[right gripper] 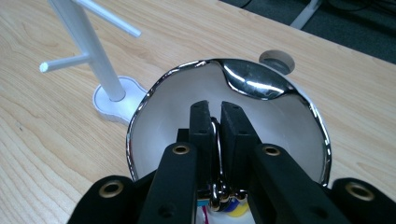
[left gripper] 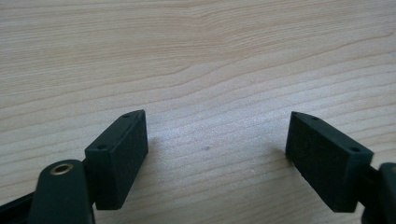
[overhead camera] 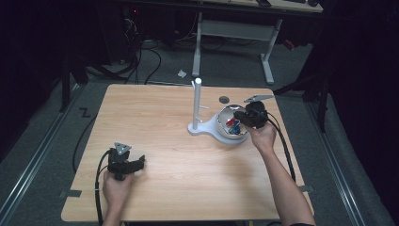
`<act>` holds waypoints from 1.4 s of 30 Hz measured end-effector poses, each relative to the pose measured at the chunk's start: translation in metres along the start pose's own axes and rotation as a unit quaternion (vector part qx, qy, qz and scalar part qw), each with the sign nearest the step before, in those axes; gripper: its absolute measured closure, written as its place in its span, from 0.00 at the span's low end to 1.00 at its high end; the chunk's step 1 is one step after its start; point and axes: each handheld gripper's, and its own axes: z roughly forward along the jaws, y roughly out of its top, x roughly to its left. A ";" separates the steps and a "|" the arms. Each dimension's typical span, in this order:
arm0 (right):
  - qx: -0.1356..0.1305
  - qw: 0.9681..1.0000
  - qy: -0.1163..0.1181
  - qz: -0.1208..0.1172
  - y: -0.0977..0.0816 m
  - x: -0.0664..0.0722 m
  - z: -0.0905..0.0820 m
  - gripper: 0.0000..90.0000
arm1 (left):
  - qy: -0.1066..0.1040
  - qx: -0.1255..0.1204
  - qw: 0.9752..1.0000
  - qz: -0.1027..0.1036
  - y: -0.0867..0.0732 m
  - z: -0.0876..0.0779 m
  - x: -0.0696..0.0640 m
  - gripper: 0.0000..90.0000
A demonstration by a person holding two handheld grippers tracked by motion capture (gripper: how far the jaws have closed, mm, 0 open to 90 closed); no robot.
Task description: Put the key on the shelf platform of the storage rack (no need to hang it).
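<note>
A pick from the bowl (right gripper: 299,100) is judged to be in hand: the right gripper (right gripper: 215,122) is lowered into the shiny metal bowl, and its fingers (right gripper: 201,126) are clenched on a thin metal ring (right gripper: 217,140), seemingly a key ring, from which small coloured pieces (right gripper: 236,207), yellow and blue among them, hang at the bottom of the right gripper view. The ring is held inside the bowl, which stands on the table (overhead camera: 155,117) just beside the base of a white peg stand (overhead camera: 197,101). The ring is gripped on edge between the two pads, its plane running along the fingers, so that its long axis is taken to lie along the gripper's own line, pointing toward the far wall of the bowl; how far it hangs below cannot be told. The next move is judged to call for a straight lift clear of the rim, then a carry toward one of the stand's side pegs, with the ring's opening turned to face the peg. The left gripper (left gripper: 217,149) is rested low over bare table, well apart from the bowl, its fingers (left gripper: 119,156) spread wide with nothing between them.
</note>
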 end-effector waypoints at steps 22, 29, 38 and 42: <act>0.003 1.000 0.002 0.024 -0.010 -0.004 0.002 0.73 | 0.001 0.000 1.000 0.000 0.000 0.000 0.000 0.24; -0.021 0.999 -0.004 0.032 -0.008 -0.006 -0.017 0.61 | 0.000 0.000 1.000 0.000 0.000 0.000 0.000 0.24; -0.042 0.998 -0.013 0.036 -0.007 -0.008 -0.038 0.57 | 0.001 0.000 1.000 0.000 0.000 0.000 0.000 0.24; -0.055 0.998 -0.013 0.037 -0.007 -0.009 -0.047 0.57 | 0.001 0.000 1.000 0.001 0.000 0.000 0.000 0.24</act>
